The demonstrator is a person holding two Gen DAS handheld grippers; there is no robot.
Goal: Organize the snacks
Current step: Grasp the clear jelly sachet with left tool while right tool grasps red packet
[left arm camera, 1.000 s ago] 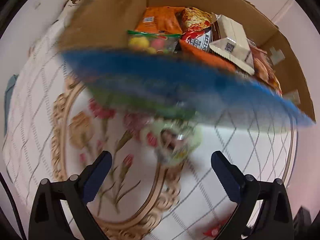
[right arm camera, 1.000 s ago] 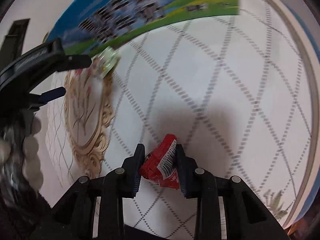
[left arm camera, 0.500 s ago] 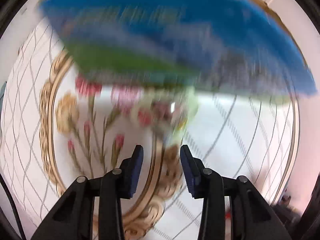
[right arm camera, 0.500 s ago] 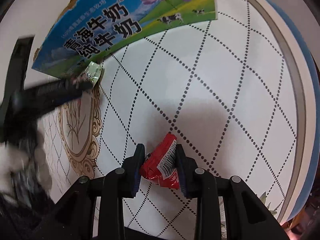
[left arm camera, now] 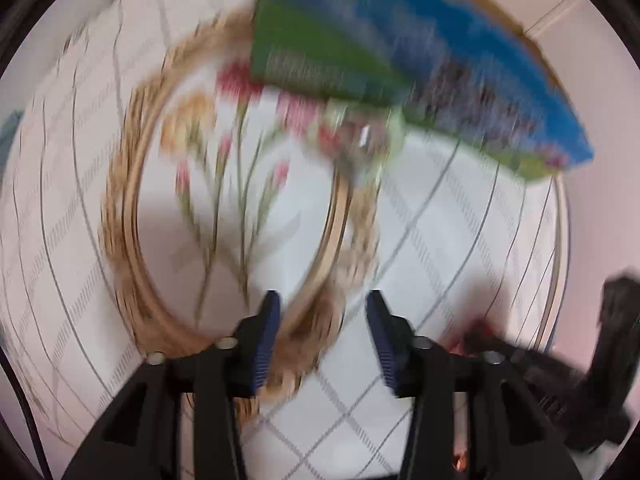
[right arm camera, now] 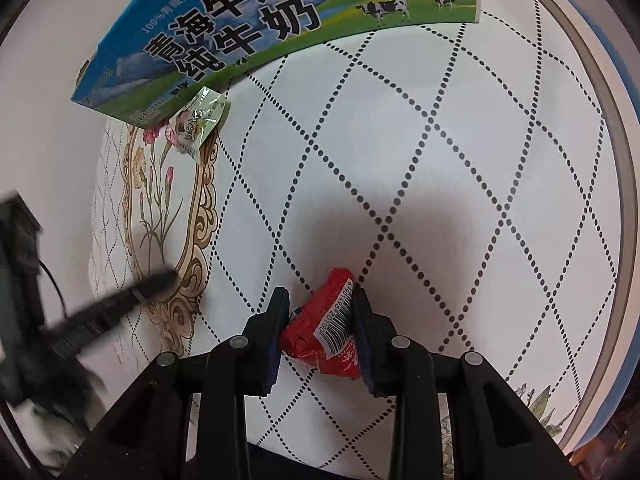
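A small red foil snack packet with a white barcode label (right arm camera: 326,330) is pinched between the two fingers of the right gripper (right arm camera: 320,336), just above the white tablecloth with a dotted diamond pattern (right arm camera: 460,168). A blue and green cardboard milk carton box printed with cows and black characters (right arm camera: 256,28) is taken as the landmark. A pale green sachet (right arm camera: 198,122) is seen touching the near edge of that box, lying partly on the gold-framed flower motif (right arm camera: 160,208) printed on the cloth. The red packet is held well apart from the box, on its near side. The left gripper (left arm camera: 320,336) is shown spread, with nothing between its fingers, near the gold frame; its view is heavily blurred.
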